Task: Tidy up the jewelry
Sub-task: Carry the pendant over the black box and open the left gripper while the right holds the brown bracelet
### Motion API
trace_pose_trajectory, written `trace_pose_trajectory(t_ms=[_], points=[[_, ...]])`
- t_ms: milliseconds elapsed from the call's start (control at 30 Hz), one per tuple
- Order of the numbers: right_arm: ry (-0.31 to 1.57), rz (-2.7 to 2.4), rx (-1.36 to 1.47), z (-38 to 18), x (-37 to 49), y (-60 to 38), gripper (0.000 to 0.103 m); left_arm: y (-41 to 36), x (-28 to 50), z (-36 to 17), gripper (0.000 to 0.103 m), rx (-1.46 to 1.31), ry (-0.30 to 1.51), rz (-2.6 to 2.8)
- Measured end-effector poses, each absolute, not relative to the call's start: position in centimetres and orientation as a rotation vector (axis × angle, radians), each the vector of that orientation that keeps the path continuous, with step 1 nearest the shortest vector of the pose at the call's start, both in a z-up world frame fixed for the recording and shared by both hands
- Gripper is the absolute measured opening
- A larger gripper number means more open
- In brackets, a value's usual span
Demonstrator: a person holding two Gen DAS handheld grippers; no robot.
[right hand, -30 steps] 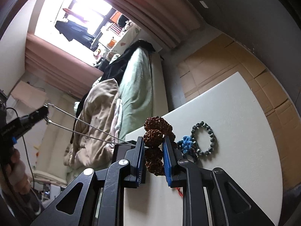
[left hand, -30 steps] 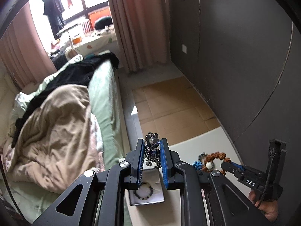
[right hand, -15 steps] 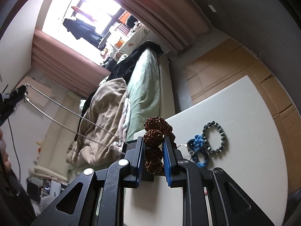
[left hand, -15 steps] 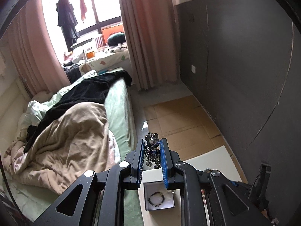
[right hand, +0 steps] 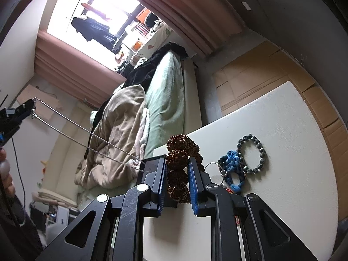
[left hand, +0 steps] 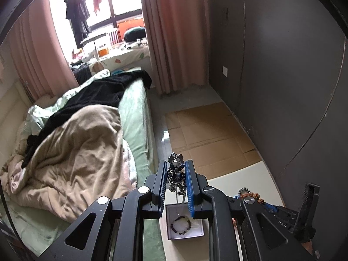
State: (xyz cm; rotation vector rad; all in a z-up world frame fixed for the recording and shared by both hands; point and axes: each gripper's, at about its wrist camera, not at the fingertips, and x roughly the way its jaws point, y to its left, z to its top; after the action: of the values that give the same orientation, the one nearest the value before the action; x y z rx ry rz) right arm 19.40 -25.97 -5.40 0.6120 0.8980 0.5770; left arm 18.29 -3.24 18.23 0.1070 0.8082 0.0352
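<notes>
Although most of the lettering on the tools is too small to read, your left wrist view catches the white letters "DAS", upside down, on the black body of the right gripper [left hand: 280, 212] at the lower right.

Your left gripper [left hand: 176, 175] has its blue-padded jaws nearly together, clamped on a small shiny dark metal bear-shaped figurine pendant [left hand: 175, 173] that stands upright between the pads. From it a thin silver chain [right hand: 87, 139] runs taut, in two strands, down toward the box; the right wrist view shows it stretched from the left gripper [right hand: 26, 109] at the far left.

Below your left jaws an open white-lined square jewellery box [left hand: 184, 236] sits on the cream desk [left hand: 239, 180], with a dark beaded bracelet [left hand: 181, 225] lying inside.

Your right gripper [right hand: 177, 174] is pinched on a string of large brown knobbly seed beads [right hand: 177, 161], the beads stacked between the blue pads and rising above the tips.

Just right of them on the desk [right hand: 282, 195] lie a blue knotted cord ornament [right hand: 231, 169] and, touching it, a grey-blue stone bead bracelet [right hand: 252, 153], both flat.
</notes>
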Motion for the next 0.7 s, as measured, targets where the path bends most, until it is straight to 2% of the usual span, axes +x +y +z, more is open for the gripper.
trace_pose_trajectory(t_ms=[700], points=[[0.891, 0.541, 0.591, -5.5, 19.2, -25.5, 0.021, -2.2, 20.7, 6.4, 0.017, -0.043, 0.944, -0.059]])
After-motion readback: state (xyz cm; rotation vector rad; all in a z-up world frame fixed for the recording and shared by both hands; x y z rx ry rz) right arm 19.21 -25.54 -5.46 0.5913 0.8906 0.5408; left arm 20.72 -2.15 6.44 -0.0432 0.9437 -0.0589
